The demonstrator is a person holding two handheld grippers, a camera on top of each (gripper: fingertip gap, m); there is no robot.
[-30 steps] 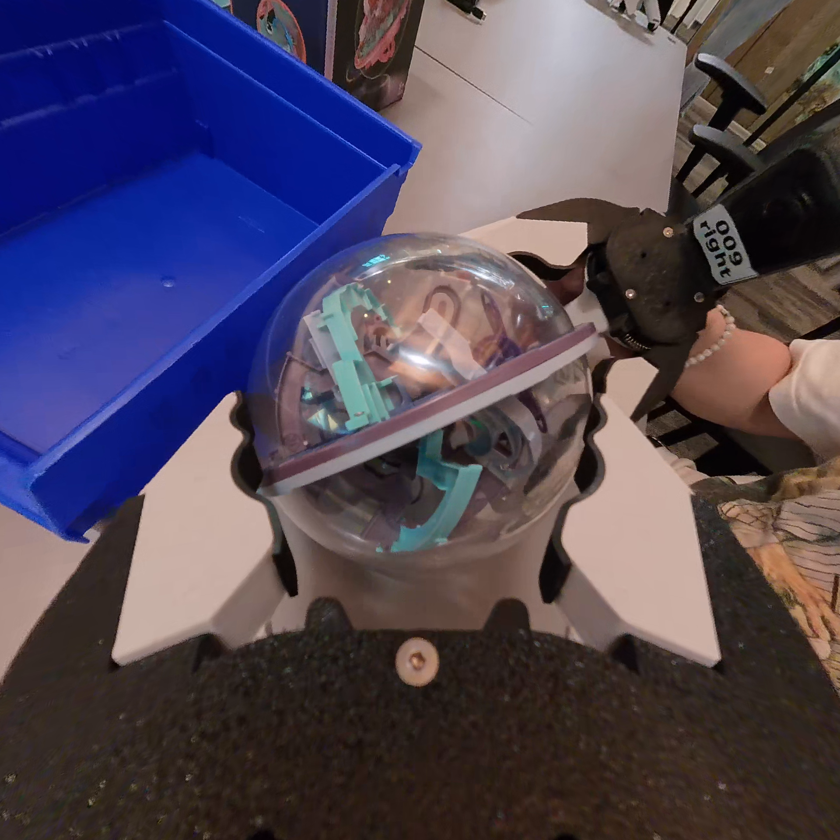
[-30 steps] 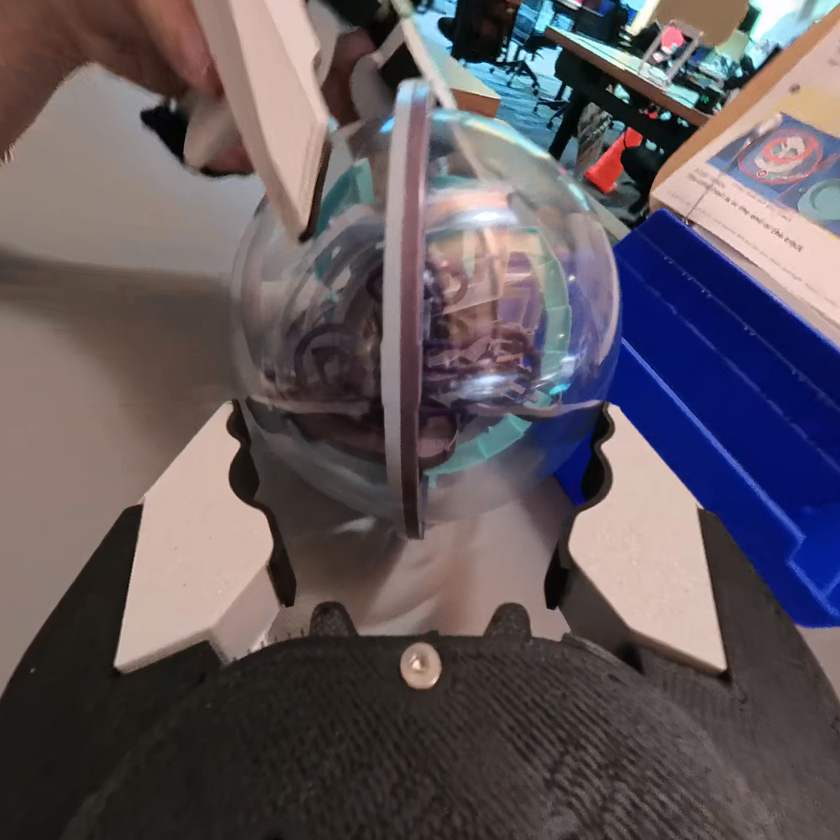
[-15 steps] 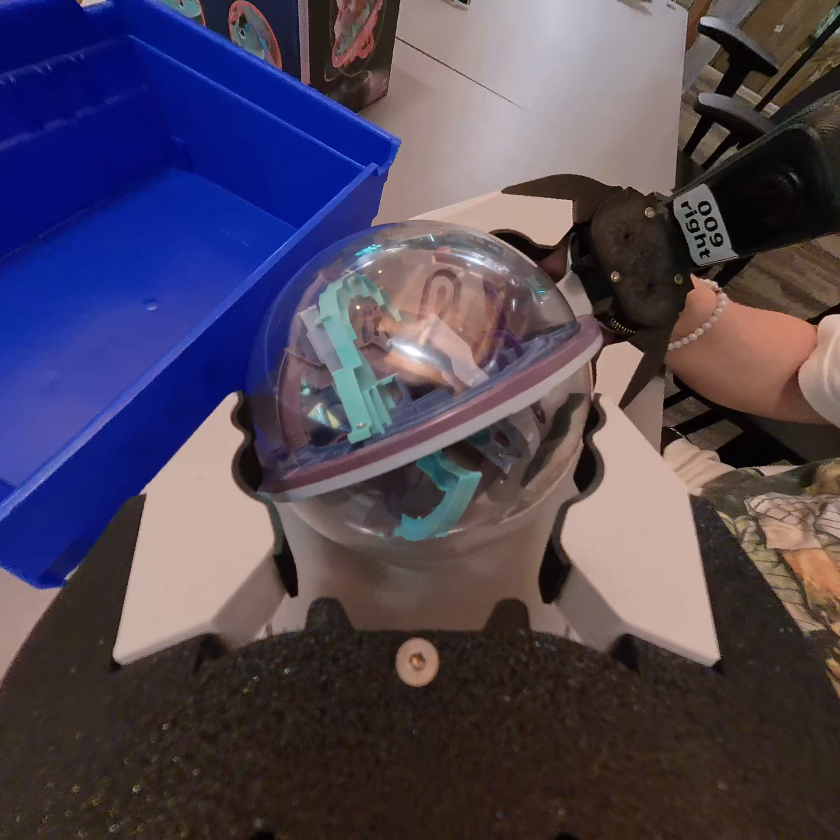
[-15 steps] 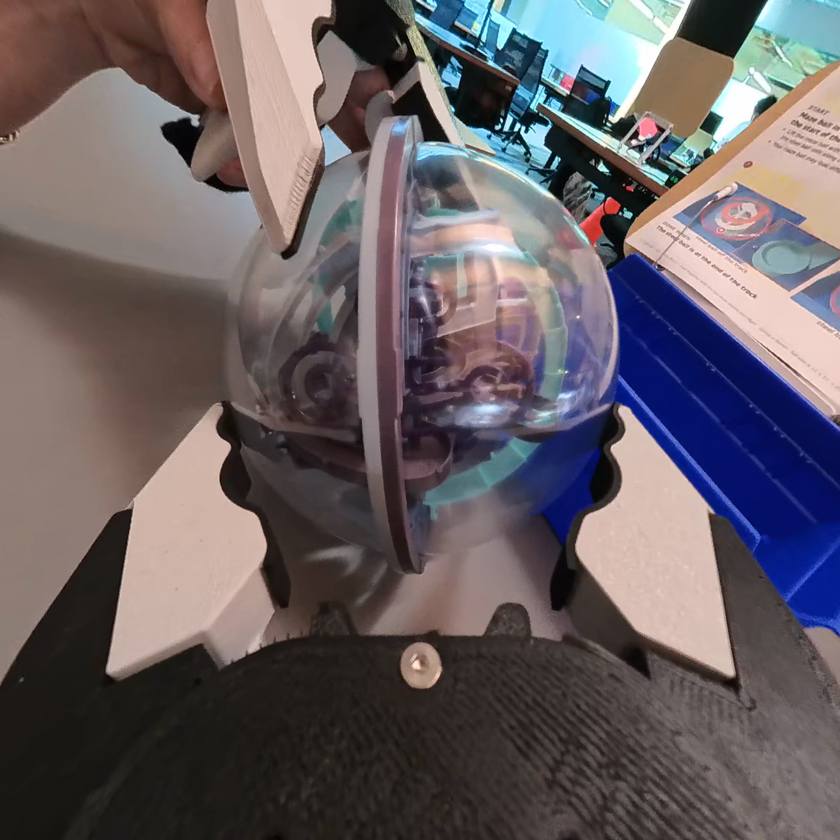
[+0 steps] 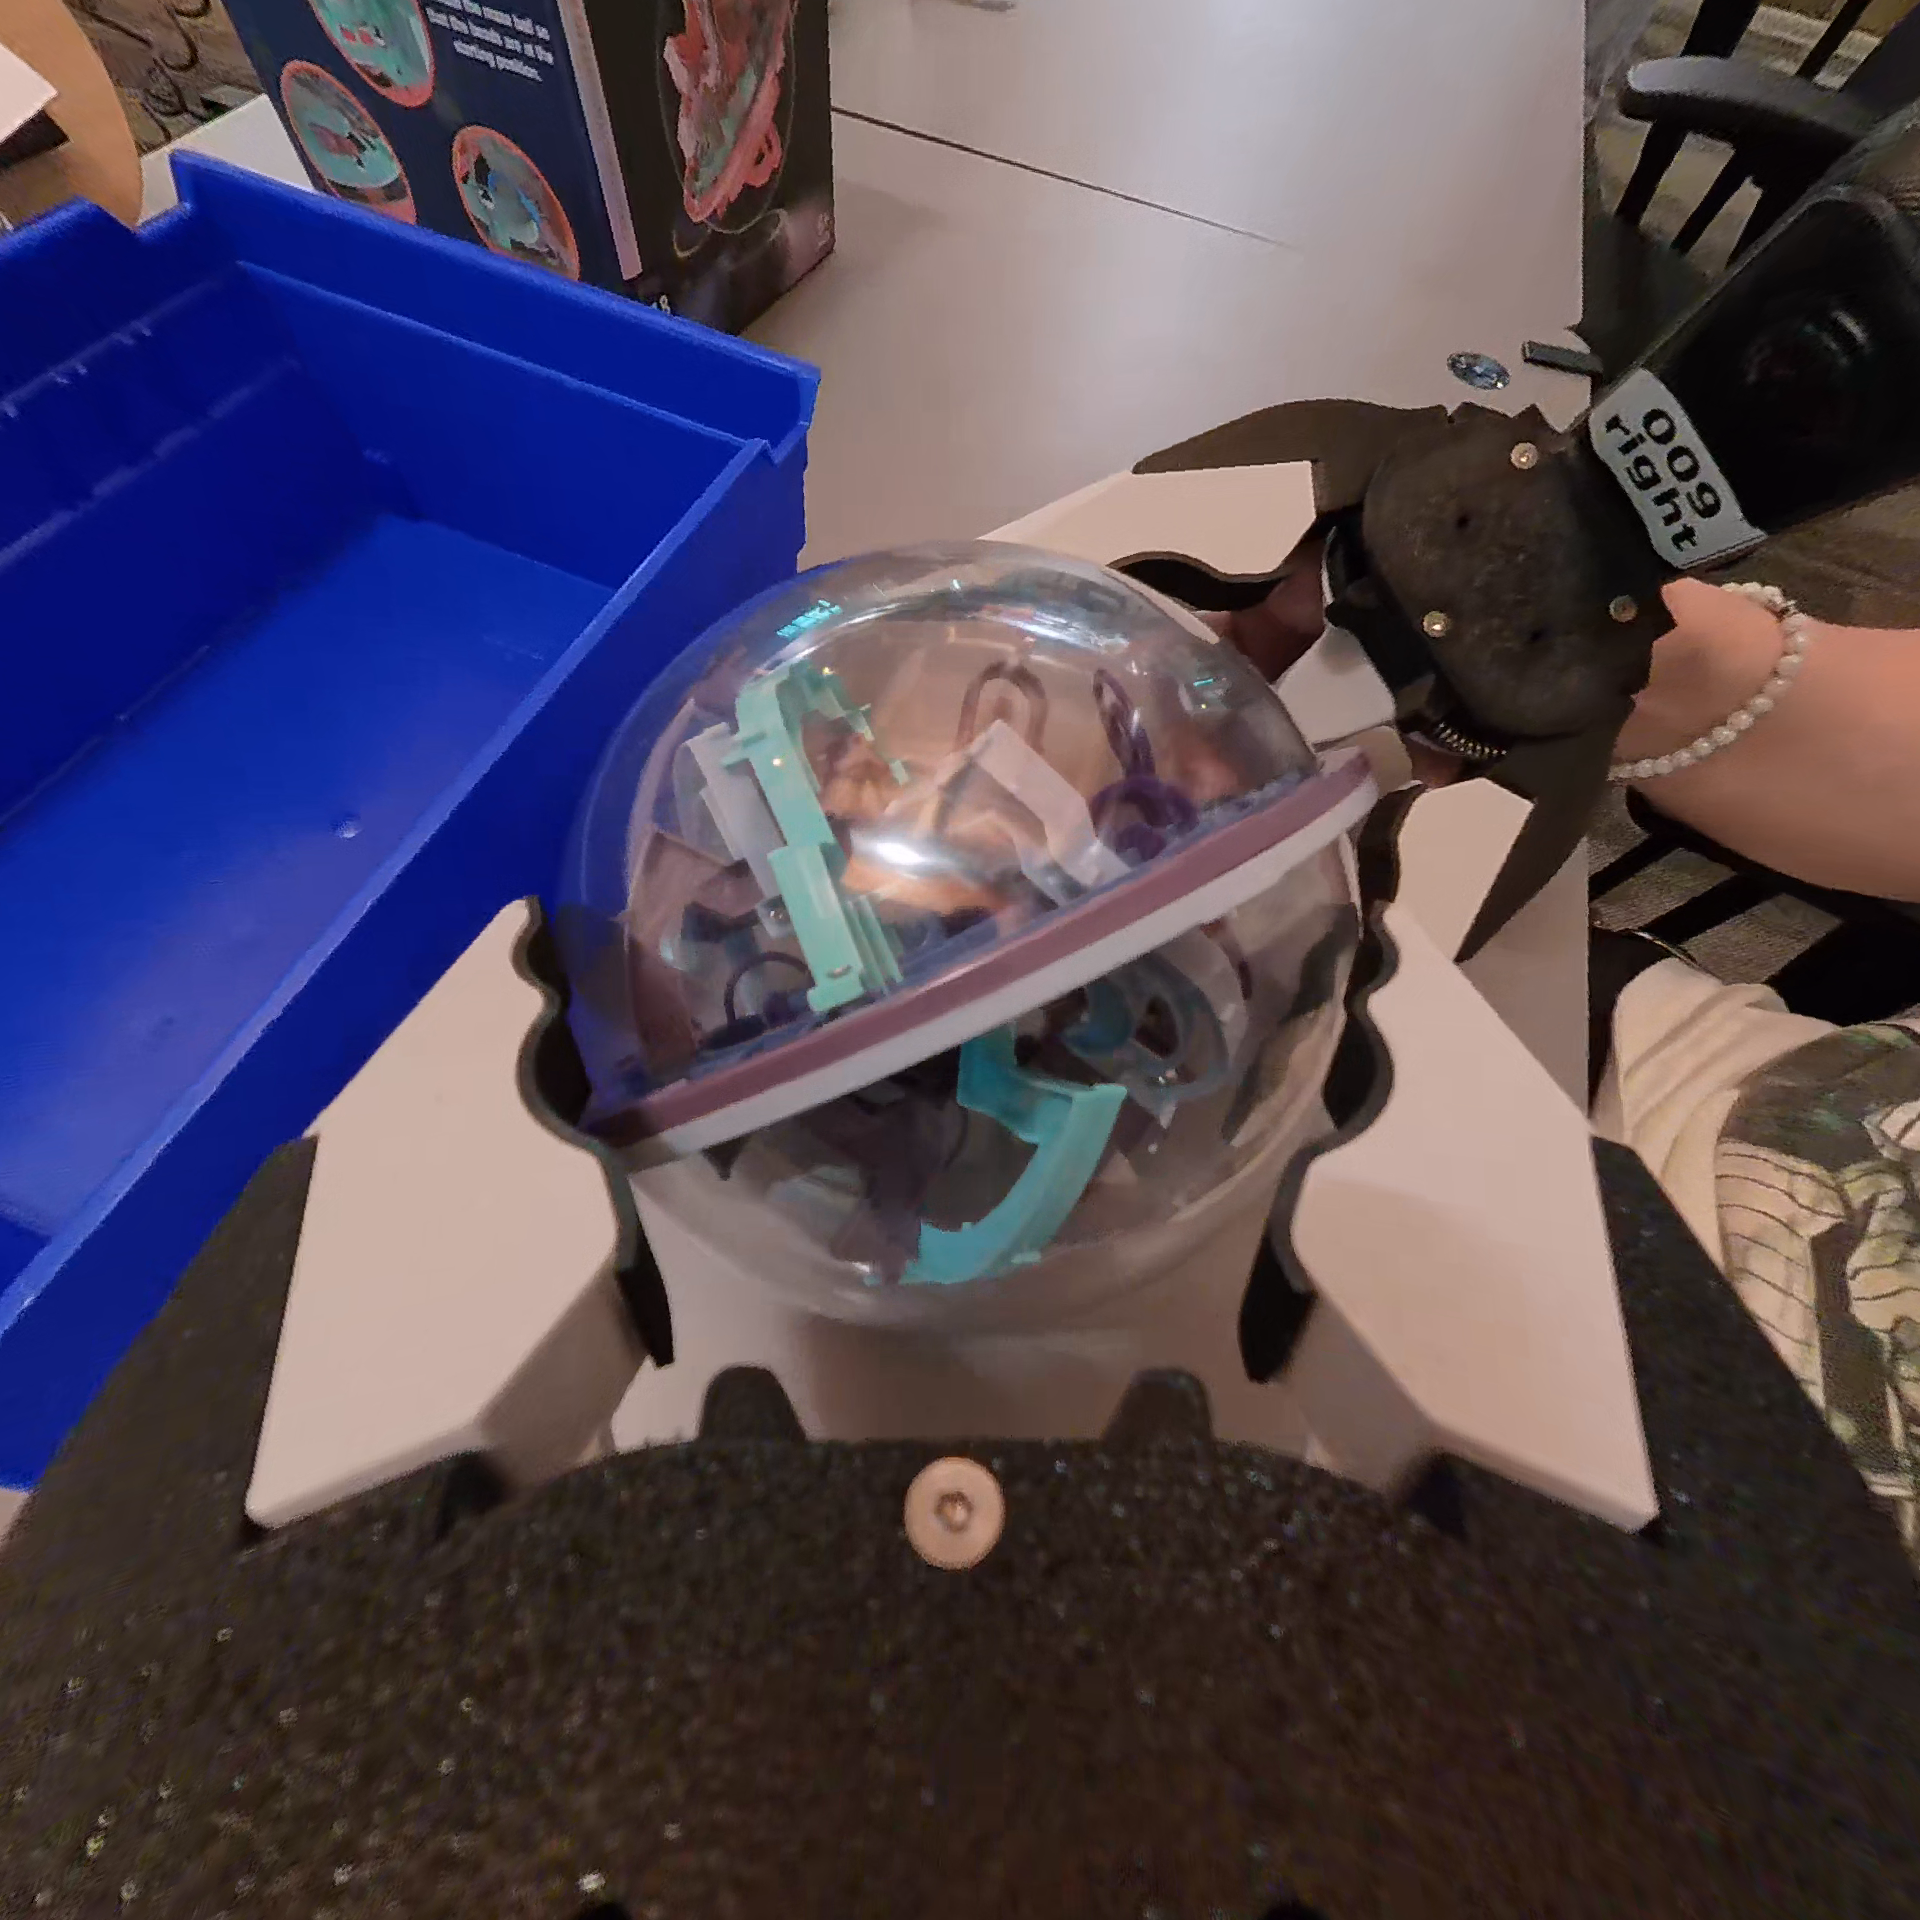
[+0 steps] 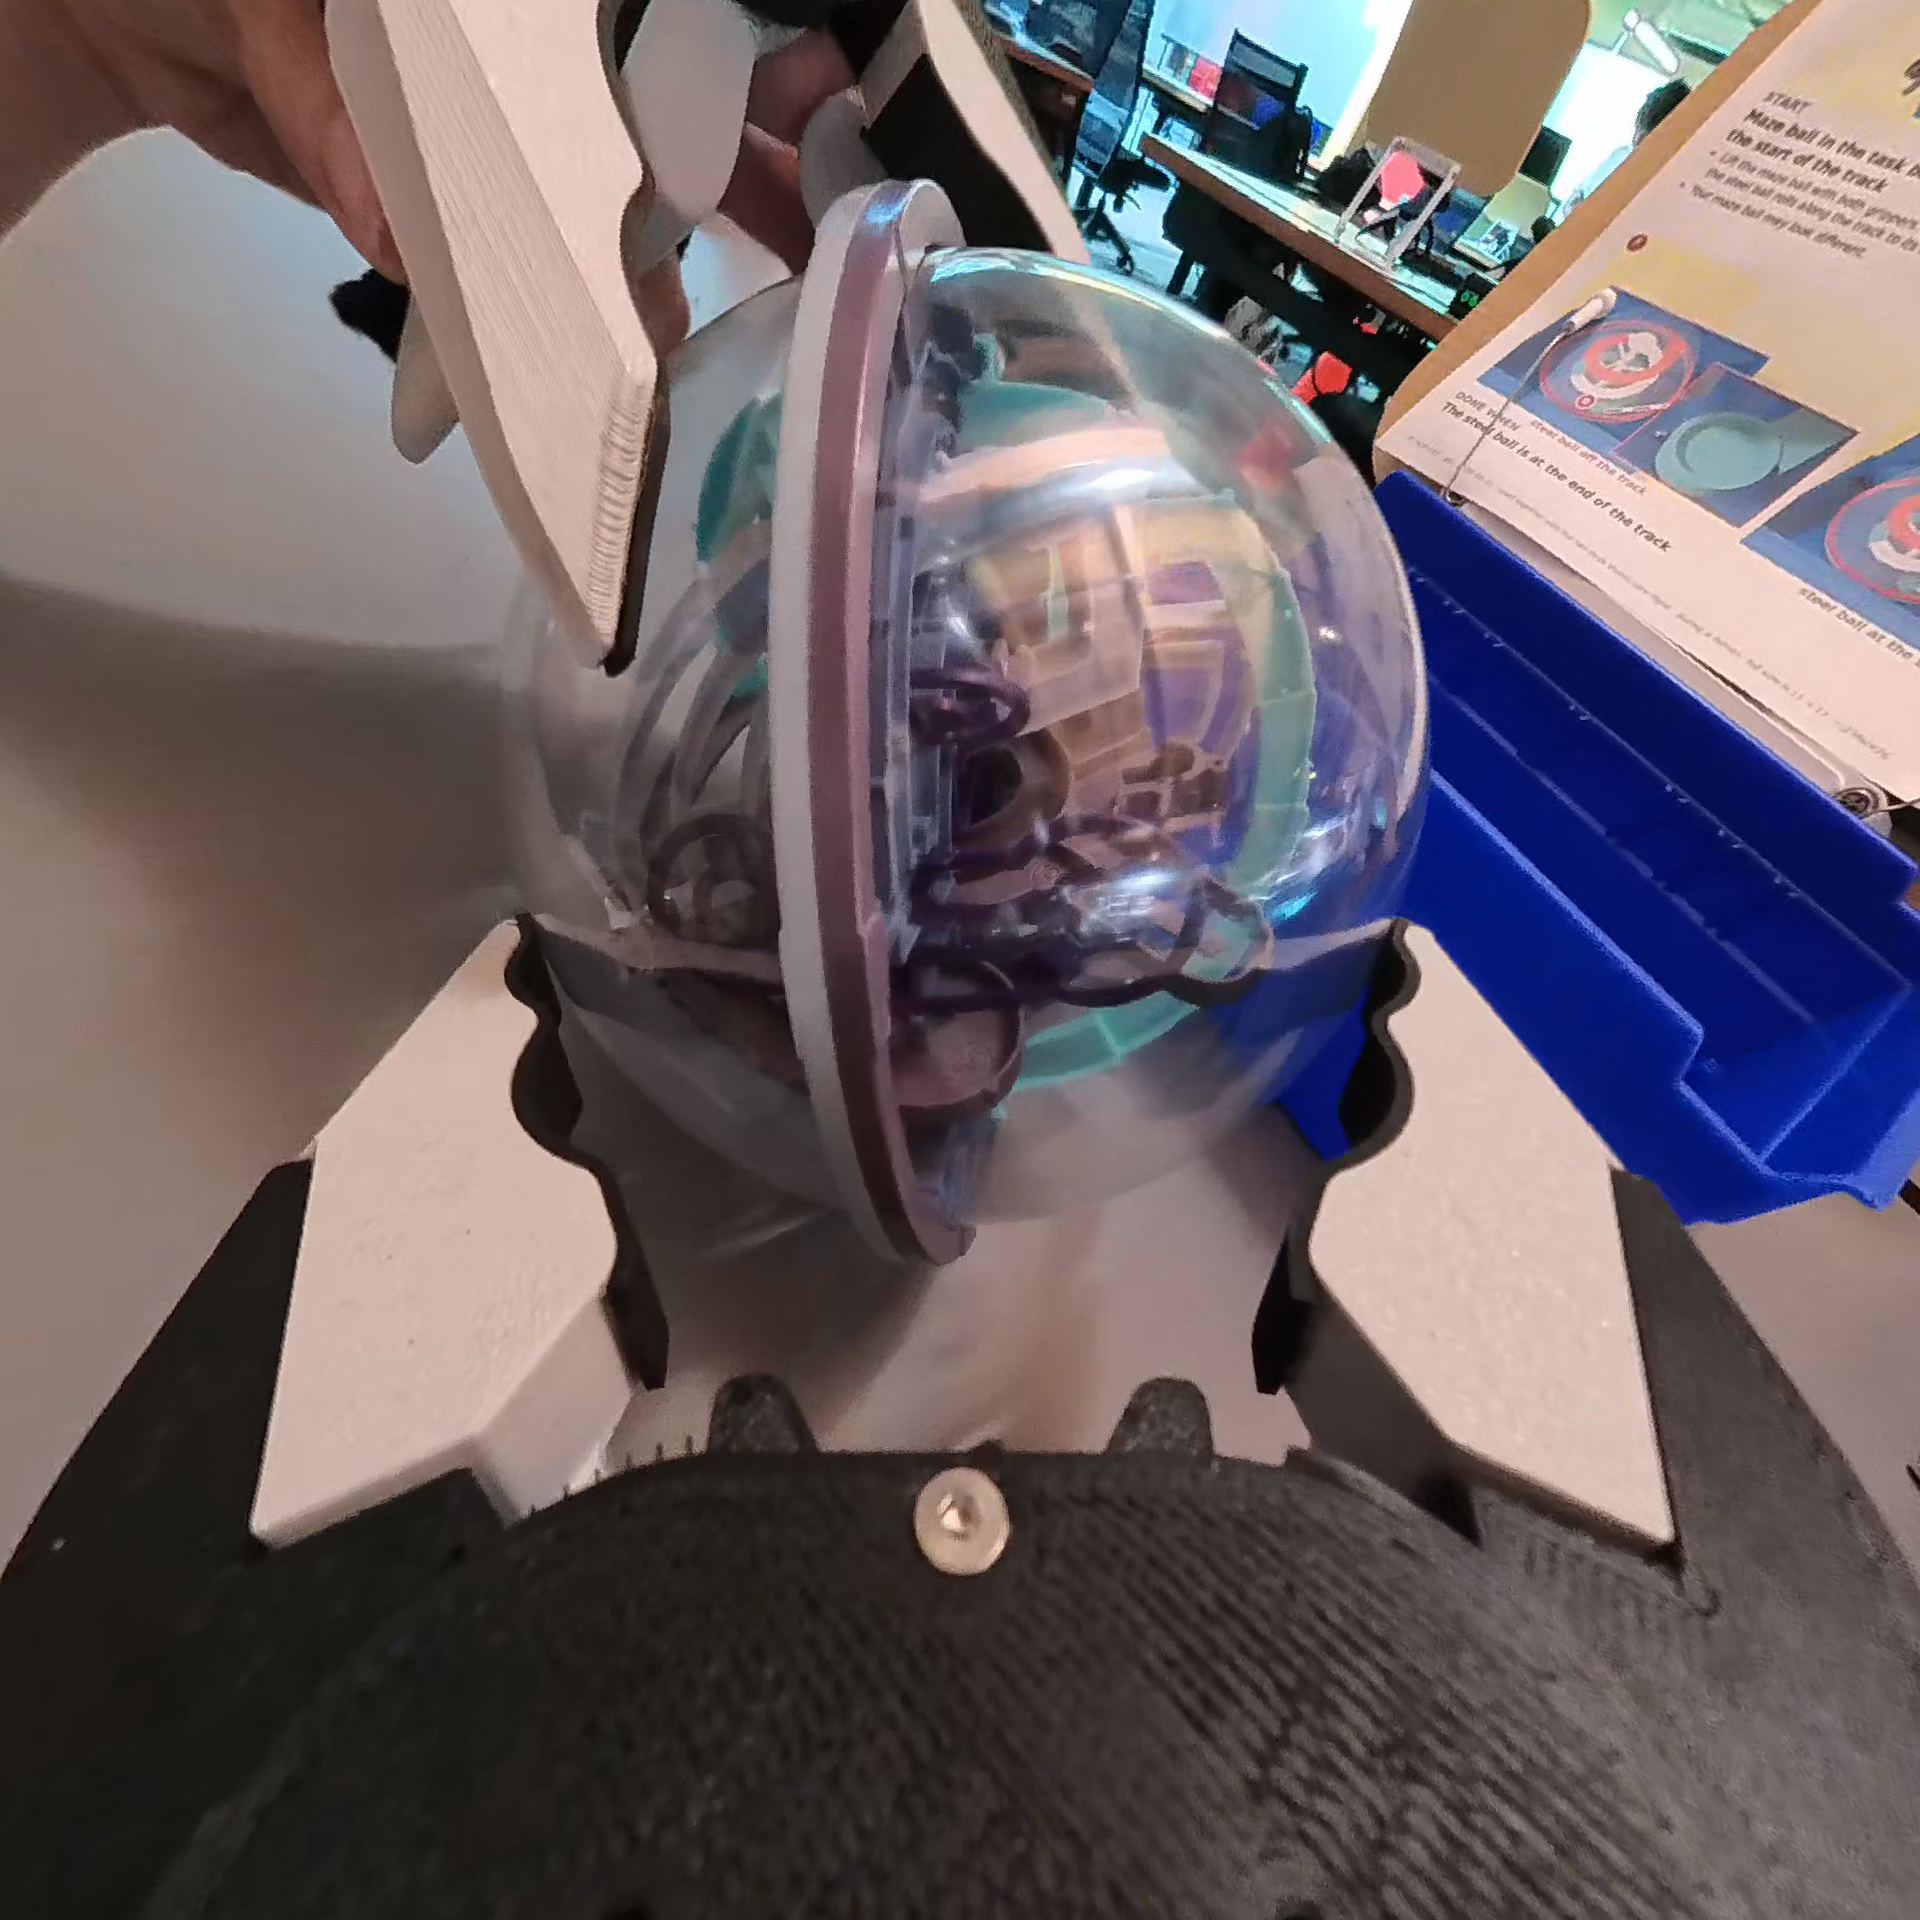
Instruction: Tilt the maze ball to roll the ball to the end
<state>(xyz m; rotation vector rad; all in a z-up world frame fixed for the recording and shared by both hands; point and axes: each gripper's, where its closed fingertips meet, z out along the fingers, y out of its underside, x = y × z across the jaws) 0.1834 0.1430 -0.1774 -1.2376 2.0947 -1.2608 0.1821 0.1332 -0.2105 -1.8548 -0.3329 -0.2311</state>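
The blue bin sits just beside your work; the maze ball hangs above the table, clamped by your left gripper and right gripper; its clear shell looks rigid, slick; keep your pads clear of the rim.

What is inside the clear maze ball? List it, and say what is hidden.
Inside the maze ball: teal track pieces, purple loops, pale ramps, a purple-and-white ring round its middle. The small rolling ball cannot be picked out; glare and gripper fingers cover parts.
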